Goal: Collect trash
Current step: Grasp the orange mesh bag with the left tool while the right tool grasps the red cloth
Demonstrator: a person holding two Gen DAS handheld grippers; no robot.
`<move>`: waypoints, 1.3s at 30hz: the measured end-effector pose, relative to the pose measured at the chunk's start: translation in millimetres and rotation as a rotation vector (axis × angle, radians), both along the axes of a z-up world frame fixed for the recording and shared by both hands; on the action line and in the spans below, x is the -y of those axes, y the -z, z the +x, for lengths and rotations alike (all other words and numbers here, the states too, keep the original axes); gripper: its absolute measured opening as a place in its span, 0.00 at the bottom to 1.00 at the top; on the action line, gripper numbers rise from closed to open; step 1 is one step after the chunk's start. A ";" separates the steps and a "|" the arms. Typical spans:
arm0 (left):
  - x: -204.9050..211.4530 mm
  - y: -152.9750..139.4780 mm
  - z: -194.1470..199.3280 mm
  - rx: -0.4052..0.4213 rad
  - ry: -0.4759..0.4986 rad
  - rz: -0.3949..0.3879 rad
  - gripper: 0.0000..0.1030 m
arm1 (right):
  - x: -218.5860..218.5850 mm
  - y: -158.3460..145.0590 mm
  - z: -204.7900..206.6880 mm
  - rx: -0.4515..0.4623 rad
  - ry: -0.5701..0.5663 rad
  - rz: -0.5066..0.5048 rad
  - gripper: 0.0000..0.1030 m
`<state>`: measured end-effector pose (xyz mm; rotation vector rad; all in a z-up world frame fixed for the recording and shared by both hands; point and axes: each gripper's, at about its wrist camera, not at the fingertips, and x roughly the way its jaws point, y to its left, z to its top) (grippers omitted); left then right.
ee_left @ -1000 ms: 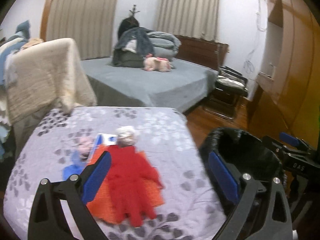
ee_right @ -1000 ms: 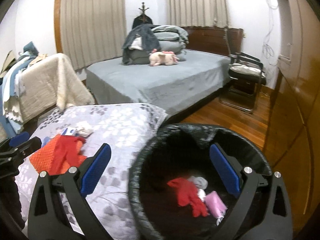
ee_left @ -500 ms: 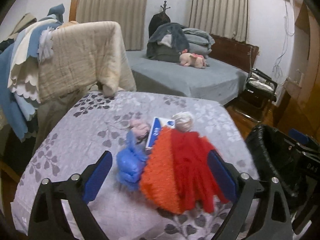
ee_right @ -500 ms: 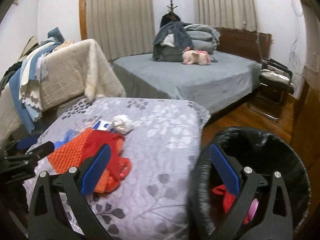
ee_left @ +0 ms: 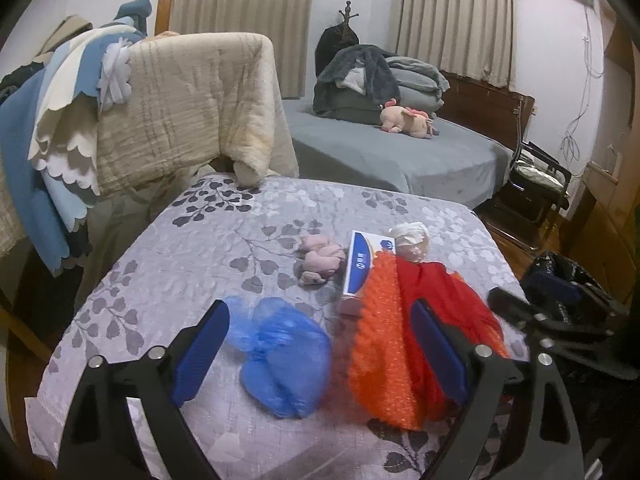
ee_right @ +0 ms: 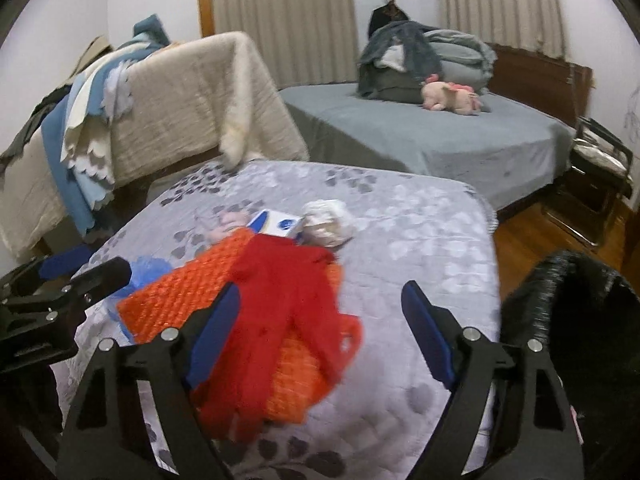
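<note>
On the leaf-patterned table (ee_left: 208, 248) lie a blue plastic bag (ee_left: 280, 356), an orange bubble mesh (ee_left: 384, 344), a red mesh bag (ee_left: 444, 296), a pink wad (ee_left: 320, 260), a small blue-and-white box (ee_left: 360, 268) and a white wad (ee_left: 412, 240). My left gripper (ee_left: 320, 356) is open, its jaws around the blue bag and the orange mesh edge. My right gripper (ee_right: 320, 336) is open above the red mesh bag (ee_right: 280, 304) and orange mesh (ee_right: 180, 292). The box (ee_right: 280, 224) and white wad (ee_right: 328, 220) lie beyond.
A black-lined trash bin (ee_right: 572, 320) stands right of the table, also in the left wrist view (ee_left: 568, 276). A blanket-draped chair (ee_left: 180, 108) stands behind the table. A grey bed (ee_left: 400, 152) and a folding chair (ee_left: 536, 184) are farther back.
Both grippers swung left, away from the bin and over the table. The left now frames the blue bag; the right has come over the red mesh.
</note>
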<state>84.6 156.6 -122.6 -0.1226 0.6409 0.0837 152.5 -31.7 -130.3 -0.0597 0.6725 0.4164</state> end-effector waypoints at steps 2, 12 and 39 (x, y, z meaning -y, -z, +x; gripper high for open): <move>-4.2 0.0 -0.4 0.001 0.003 -0.003 0.87 | -11.0 6.2 2.9 -0.016 -0.023 -0.009 0.72; -10.1 -1.7 0.2 0.014 0.007 -0.001 0.87 | -29.5 31.6 9.6 -0.075 -0.065 -0.062 0.33; 25.7 14.3 15.7 -0.047 0.125 -0.013 0.57 | 20.5 -13.1 5.0 -0.013 -0.052 0.033 0.07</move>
